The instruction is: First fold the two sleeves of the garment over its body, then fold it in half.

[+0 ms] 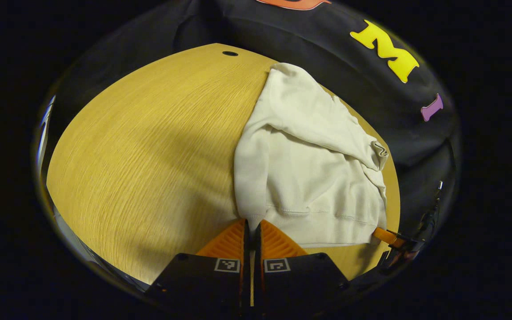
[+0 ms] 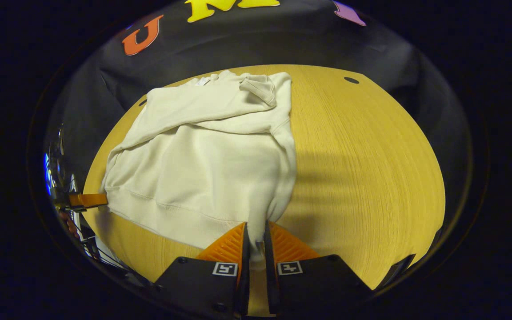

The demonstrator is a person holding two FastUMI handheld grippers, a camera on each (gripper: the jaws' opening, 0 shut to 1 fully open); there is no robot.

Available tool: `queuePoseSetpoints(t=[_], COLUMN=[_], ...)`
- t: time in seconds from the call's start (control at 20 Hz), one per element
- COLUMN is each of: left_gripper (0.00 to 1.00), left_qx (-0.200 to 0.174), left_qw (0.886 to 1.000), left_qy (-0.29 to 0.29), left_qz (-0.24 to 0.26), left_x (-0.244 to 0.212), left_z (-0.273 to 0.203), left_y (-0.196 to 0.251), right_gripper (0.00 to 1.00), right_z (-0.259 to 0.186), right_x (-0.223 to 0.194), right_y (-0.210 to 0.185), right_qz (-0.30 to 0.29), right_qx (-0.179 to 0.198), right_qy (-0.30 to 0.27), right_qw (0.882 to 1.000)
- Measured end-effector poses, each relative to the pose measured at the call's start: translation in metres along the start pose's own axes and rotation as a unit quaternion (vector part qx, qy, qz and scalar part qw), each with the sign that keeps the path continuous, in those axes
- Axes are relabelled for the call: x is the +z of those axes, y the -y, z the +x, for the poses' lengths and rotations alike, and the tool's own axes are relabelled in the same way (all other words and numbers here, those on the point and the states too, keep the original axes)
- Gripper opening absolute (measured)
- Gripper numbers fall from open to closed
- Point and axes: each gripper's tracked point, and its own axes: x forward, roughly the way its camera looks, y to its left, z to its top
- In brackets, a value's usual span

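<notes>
Cream garment (image 1: 309, 178) on table (image 1: 149, 146), sleeves folded; left gripper (image 1: 251, 231) and right gripper (image 2: 255, 235) each pinch a hem corner. Half-fold next: carry hem to collar.

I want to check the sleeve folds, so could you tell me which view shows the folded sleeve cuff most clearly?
The left gripper view: the cuff lies near, its ribbed opening turned to the camera, on the sweatshirt. In the right gripper view the cuff sits far off near the collar end, smaller and flatter.
</notes>
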Motion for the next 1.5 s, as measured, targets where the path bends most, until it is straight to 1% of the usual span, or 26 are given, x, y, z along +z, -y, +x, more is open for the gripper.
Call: queuePoseSetpoints(t=[0.05, 0.1, 0.3, 0.55, 0.8, 0.85, 0.9, 1.05, 1.2, 1.3, 1.35, 1.5], left_gripper=[0.05, 0.04, 0.04, 0.04, 0.04, 0.04, 0.04, 0.04, 0.04, 0.04, 0.03, 0.04], left_qx=[-0.003, -0.007, -0.026, -0.058, -0.094, -0.102, -0.110, -0.130, -0.145, -0.147, -0.144, -0.131], left_qw=[1.000, 1.000, 0.999, 0.995, 0.987, 0.985, 0.983, 0.976, 0.972, 0.972, 0.973, 0.976], left_qy=[0.003, 0.008, 0.029, 0.065, 0.119, 0.128, 0.136, 0.164, 0.179, 0.181, 0.180, 0.172], left_qz=[0.004, 0.010, 0.029, 0.041, 0.044, 0.045, 0.048, 0.057, 0.044, 0.034, 0.030, 0.021], left_x=[0.002, 0.004, 0.016, 0.046, 0.104, 0.119, 0.130, 0.175, 0.232, 0.267, 0.282, 0.326], left_z=[-0.002, -0.005, -0.015, -0.036, -0.067, -0.071, -0.075, -0.085, -0.078, -0.062, -0.050, -0.005], left_y=[0.000, 0.003, 0.016, 0.041, 0.081, 0.091, 0.102, 0.126, 0.150, 0.159, 0.159, 0.153], right_gripper=[0.08, 0.06, 0.06, 0.06, 0.06, 0.08, 0.06, 0.06, 0.06, 0.06, 0.06, 0.06], right_z=[-0.001, -0.003, -0.019, -0.047, -0.080, -0.088, -0.098, -0.107, -0.101, -0.086, -0.076, -0.024], right_x=[-0.003, -0.001, 0.015, 0.053, 0.124, 0.141, 0.156, 0.215, 0.279, 0.312, 0.327, 0.363], right_y=[-0.001, -0.002, -0.008, -0.017, -0.031, -0.032, -0.036, -0.047, -0.060, -0.063, -0.066, -0.056], right_qz=[0.011, 0.021, 0.050, 0.111, 0.127, 0.127, 0.121, 0.111, 0.123, 0.136, 0.149, 0.184], right_qx=[0.004, 0.012, 0.040, 0.080, 0.115, 0.124, 0.133, 0.148, 0.163, 0.166, 0.170, 0.164], right_qy=[-0.005, -0.006, 0.009, 0.044, 0.095, 0.104, 0.110, 0.136, 0.147, 0.144, 0.141, 0.131], right_qw=[1.000, 1.000, 0.998, 0.990, 0.981, 0.979, 0.978, 0.973, 0.968, 0.966, 0.964, 0.960])
